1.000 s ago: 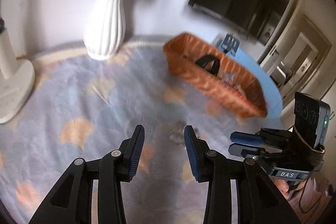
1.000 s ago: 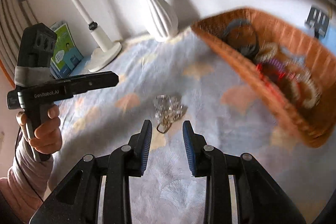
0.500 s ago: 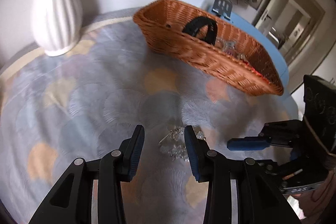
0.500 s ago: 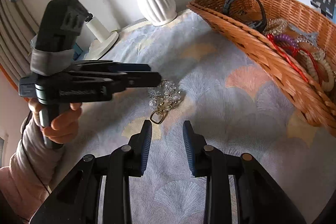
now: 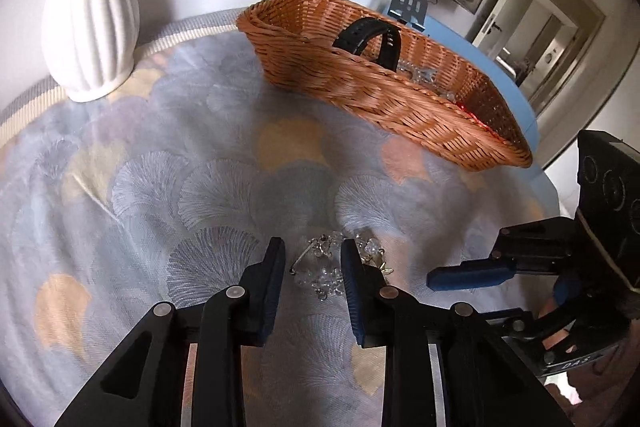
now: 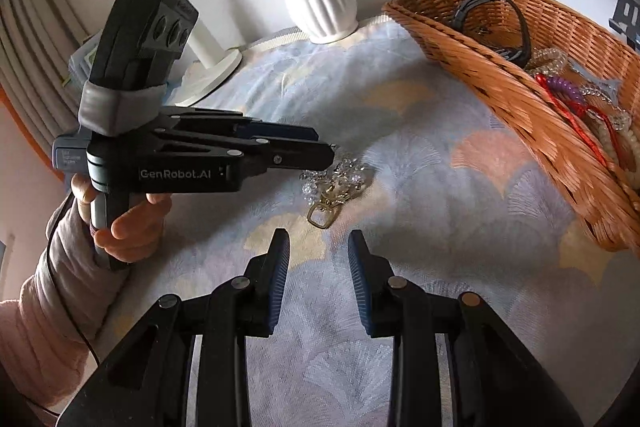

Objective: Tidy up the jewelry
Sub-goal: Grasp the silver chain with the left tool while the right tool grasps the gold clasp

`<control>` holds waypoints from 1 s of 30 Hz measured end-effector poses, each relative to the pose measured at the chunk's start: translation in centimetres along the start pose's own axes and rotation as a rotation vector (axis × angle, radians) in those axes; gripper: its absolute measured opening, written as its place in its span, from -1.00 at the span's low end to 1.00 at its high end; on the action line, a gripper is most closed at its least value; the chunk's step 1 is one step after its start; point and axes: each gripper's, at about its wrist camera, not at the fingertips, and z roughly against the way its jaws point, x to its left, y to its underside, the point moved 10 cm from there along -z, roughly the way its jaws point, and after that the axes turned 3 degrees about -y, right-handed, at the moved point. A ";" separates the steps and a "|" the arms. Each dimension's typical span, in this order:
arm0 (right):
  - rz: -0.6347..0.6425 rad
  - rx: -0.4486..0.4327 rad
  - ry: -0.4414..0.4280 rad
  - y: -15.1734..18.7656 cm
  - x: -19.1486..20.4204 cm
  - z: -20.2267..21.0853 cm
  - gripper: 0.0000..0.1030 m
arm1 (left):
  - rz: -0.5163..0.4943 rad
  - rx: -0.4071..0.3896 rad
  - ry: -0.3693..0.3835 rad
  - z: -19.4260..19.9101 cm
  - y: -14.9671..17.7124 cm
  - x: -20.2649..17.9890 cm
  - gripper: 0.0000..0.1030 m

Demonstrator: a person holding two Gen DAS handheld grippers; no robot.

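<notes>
Closing in: we have lowered left gripper (image 5: 313,261), jaws spread, astride clear crystal-bead chain (image 5: 326,269); right gripper (image 6: 314,253) open, idle; woven wicker basket (image 5: 360,95) next.

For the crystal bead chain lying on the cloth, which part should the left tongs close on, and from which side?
Grip the bunched beads at the middle of the crystal bead chain, coming from above. It lies flat and heaped on the tablecloth, so the heap gives most bulk; the gold clasp lies flat and thin. The left tongs are open and already straddle the heap.
</notes>
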 end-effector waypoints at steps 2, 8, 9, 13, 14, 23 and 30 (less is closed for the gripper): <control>-0.001 0.000 -0.004 0.0 0.0 0.0 -0.36 | -0.018 -0.009 -0.055 -0.2 0.0 0.0 -0.87; 0.020 -0.035 -0.036 0.0 0.6 0.7 -0.36 | 0.037 -0.131 -0.045 3.2 -1.6 -0.2 -0.95; 0.030 -0.034 -0.029 0.0 0.7 0.6 -0.36 | 0.049 -0.157 -0.027 4.5 -1.8 -0.4 -0.95; 0.043 -0.016 -0.009 0.3 0.8 0.2 -0.36 | 0.052 -0.223 -0.019 8.7 -0.8 -1.4 -0.95; 0.040 -0.013 -0.006 0.3 0.7 0.1 -0.36 | 0.060 -0.241 -0.021 9.7 -0.3 -1.2 -0.95; -0.010 0.034 -0.006 -0.2 0.6 -0.9 -0.36 | 0.274 -0.131 -0.071 8.9 3.9 5.9 -0.95; 0.151 0.111 0.146 -2.2 2.8 -4.7 -0.36 | 0.296 -0.113 -0.134 7.6 5.5 7.5 -0.95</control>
